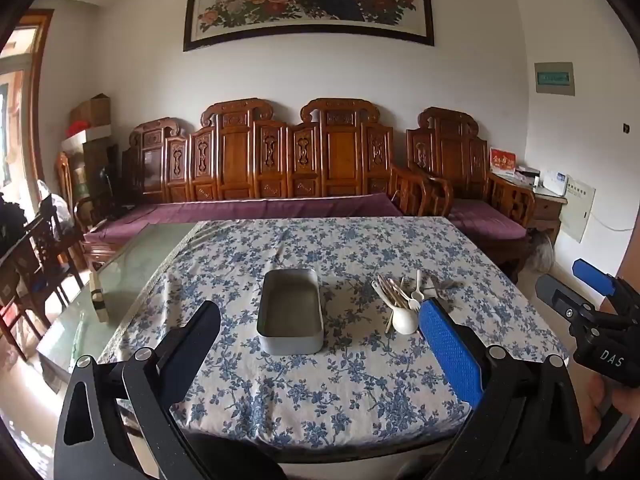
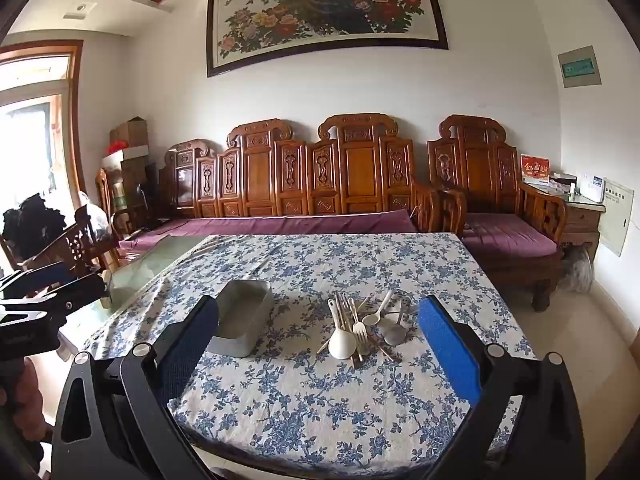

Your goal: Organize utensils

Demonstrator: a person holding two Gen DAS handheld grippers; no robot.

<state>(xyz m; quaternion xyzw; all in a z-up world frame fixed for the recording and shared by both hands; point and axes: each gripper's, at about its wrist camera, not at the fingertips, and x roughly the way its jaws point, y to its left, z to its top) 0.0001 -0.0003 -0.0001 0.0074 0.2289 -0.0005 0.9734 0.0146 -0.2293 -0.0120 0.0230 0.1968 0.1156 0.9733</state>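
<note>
A grey rectangular tin lies with nothing in it on a table with a blue-flowered cloth. To its right is a loose pile of utensils: cream ladle, plastic spoons, a fork, chopsticks, metal spoons. My left gripper hovers open over the near table edge, short of the tin. My right gripper hangs open in front of the pile, nothing between its fingers. The right gripper also shows at the edge of the left wrist view.
A carved wooden sofa with purple cushions runs behind the table. Bare glass tabletop lies left of the cloth, with wooden chairs beyond. A side table with boxes stands at the back right.
</note>
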